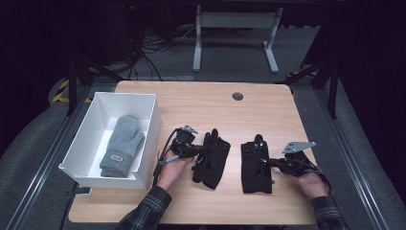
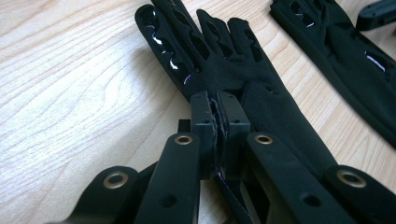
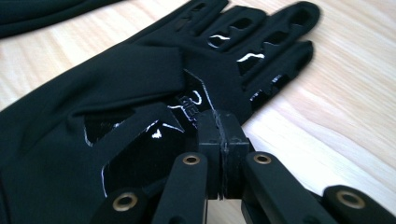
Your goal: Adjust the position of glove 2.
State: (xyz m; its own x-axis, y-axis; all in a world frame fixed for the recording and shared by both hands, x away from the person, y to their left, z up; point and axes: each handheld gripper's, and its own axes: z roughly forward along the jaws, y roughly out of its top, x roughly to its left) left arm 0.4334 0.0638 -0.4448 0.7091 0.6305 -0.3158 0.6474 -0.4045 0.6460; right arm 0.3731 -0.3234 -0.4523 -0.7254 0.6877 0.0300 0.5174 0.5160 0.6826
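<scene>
Two black gloves lie palm-up on the wooden table (image 1: 201,105). The left glove (image 1: 210,160) (image 2: 261,93) is slightly rumpled, and my left gripper (image 1: 198,152) (image 2: 218,100) is shut on its edge near the palm, with a thin fold of fabric between the jaws. The right glove (image 1: 255,167) (image 3: 140,84) lies flat. My right gripper (image 1: 268,163) (image 3: 222,116) comes in from the right and is shut on that glove's edge, just below the fingers. The right glove (image 2: 345,51) also shows at the upper right in the left gripper view.
A white open box (image 1: 155,124) stands at the table's left side with a grey mitten (image 1: 122,146) lying inside. A dark round grommet (image 1: 237,96) sits near the table's far edge. A white table frame stands on the floor beyond.
</scene>
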